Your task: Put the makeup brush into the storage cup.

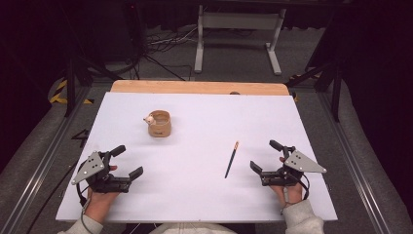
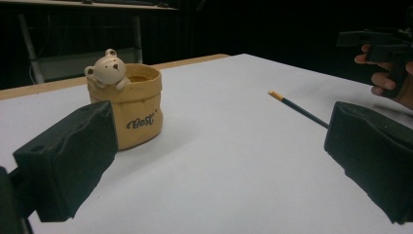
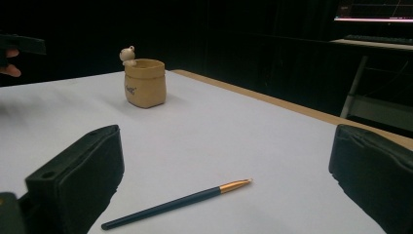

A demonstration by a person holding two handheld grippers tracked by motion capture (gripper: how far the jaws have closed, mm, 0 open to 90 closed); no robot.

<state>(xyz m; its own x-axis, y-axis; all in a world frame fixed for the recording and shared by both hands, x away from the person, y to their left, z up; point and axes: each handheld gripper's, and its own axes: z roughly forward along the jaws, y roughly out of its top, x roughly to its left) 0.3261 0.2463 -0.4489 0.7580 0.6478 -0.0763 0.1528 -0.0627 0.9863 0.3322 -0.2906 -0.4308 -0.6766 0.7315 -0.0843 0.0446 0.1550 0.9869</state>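
White-topped table [image 1: 204, 195] with a wooden far edge, tan bear-trimmed pot [image 1: 159, 124] standing far left of centre, dark gold-tipped pen [image 1: 232, 159] lying near right

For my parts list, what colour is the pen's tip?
Gold, on a dark blue pen; the right gripper view shows it best.

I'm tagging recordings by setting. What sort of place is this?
Probably a lab or data-collection workspace: a table under a white sheet amid dark surroundings, floor cables, and a monitor on a desk behind.

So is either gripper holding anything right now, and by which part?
Nothing is held. The left gripper and right gripper are both open; the pen lies on the table.
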